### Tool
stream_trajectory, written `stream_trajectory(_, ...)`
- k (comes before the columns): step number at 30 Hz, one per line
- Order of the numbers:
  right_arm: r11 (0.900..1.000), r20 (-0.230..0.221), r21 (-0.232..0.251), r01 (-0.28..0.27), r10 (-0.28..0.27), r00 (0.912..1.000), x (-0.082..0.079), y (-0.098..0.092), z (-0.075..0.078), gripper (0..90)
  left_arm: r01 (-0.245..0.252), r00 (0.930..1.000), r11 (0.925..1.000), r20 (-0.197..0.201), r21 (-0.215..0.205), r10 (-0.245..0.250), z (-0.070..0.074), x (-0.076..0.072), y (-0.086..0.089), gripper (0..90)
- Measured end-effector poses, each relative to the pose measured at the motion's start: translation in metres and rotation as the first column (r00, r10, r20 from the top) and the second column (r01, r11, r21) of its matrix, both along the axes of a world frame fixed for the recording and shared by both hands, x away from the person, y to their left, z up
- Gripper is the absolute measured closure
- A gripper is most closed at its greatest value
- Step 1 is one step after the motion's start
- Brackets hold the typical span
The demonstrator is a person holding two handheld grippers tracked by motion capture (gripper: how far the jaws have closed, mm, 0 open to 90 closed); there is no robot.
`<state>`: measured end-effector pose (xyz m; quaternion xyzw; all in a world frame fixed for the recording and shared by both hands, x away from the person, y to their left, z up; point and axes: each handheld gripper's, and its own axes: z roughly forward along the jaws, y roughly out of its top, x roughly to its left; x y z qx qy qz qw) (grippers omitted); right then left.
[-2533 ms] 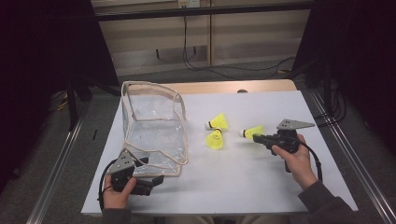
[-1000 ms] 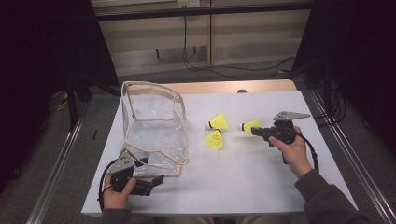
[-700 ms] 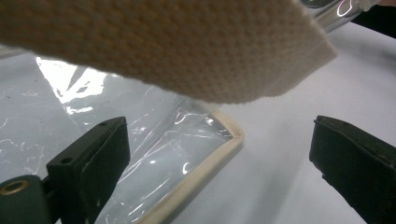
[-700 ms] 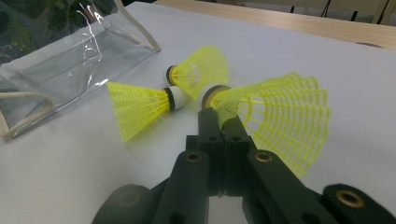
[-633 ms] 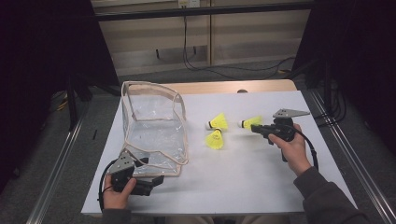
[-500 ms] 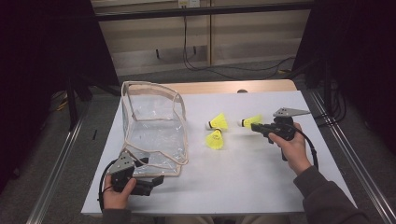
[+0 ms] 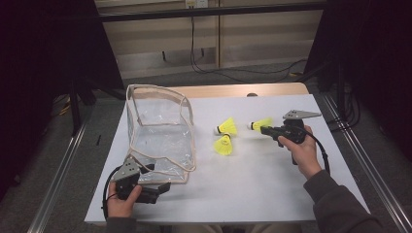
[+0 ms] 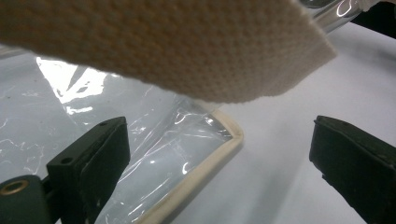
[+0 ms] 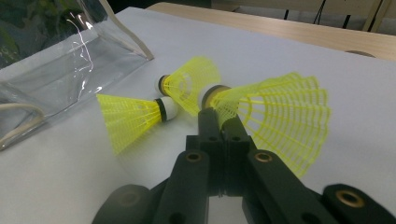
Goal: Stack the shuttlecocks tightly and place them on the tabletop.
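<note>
My right gripper (image 7: pixel 265 129) (image 9: pixel 219 119) is shut on the skirt of a yellow shuttlecock (image 7: pixel 261 124) (image 9: pixel 275 112), holding it just above the white table at the right. Two more yellow shuttlecocks (image 7: pixel 227 127) (image 7: pixel 224 144) lie on the table to its left, close together; the right gripper view shows them (image 9: pixel 191 81) (image 9: pixel 128 116) ahead of the jaws. A clear plastic bag (image 7: pixel 160 131) (image 9: pixel 56 79) with beige trim stands open at the left. My left gripper (image 7: pixel 163 187) (image 8: pixel 224 158) rests open at the bag's near corner (image 8: pixel 154 140), its jaws wide apart.
A beige webbing strap (image 8: pixel 163 46) of the bag hangs close across the top of the left gripper view. The white table sheet (image 7: pixel 252 184) ends at a wooden edge (image 7: pixel 233 91) at the far side. Cables lie on the floor behind.
The right gripper has carried the held shuttlecock a little toward the far side of the table, off the surface. The left gripper and the bag have stayed put.
</note>
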<state>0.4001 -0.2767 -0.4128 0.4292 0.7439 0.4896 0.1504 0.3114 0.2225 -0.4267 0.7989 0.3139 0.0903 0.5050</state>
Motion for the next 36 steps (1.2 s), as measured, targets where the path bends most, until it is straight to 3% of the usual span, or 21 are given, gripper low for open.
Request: stream_trajectory(36, 0.999, -0.017, -0.035, -0.016, 0.015, 0.9997, 0.024, 0.022, -0.007, 89.3, 0.000, 1.0000, 0.9999, -0.002, -0.014, 0.000, 0.000, 0.000, 0.001, 5.1)
